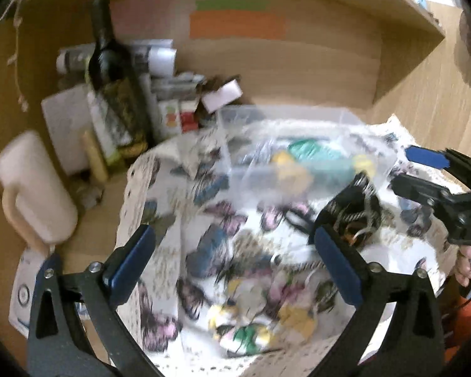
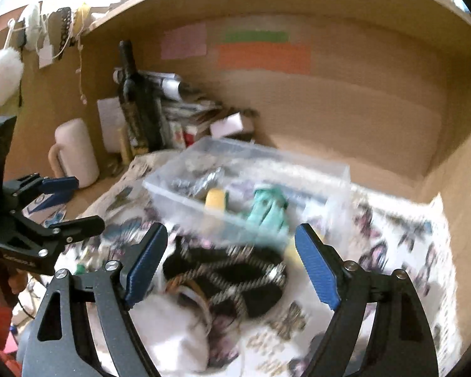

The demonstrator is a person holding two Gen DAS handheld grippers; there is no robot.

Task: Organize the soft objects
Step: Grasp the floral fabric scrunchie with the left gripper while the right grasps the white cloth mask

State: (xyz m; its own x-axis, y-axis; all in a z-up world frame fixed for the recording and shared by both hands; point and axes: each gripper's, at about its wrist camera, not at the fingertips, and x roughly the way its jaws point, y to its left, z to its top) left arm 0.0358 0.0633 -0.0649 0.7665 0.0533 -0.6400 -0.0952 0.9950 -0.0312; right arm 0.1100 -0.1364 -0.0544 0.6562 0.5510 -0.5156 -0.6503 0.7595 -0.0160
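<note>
A butterfly-print cloth [image 1: 204, 235] covers the desk and also shows in the right wrist view [image 2: 402, 235]. A clear plastic box [image 2: 235, 169] stands on it, holding a teal soft item [image 2: 268, 210] and a yellow one [image 2: 215, 199]; the box is also in the left wrist view [image 1: 298, 132]. A black-and-white patterned fabric bundle [image 2: 235, 276] lies in front of the box, between the open fingers of my right gripper [image 2: 232, 267]. My left gripper [image 1: 235, 260] is open above a small colourful soft toy [image 1: 251, 320]. The frames are blurred.
A dark wine bottle [image 1: 110, 72], stacked papers and boxes [image 1: 172, 94] and a white mug [image 1: 34, 188] stand at the back left. Wooden walls [image 2: 361, 110] with coloured sticky notes [image 2: 263, 55] enclose the desk. A white fluffy item [image 2: 1, 75] hangs at the left.
</note>
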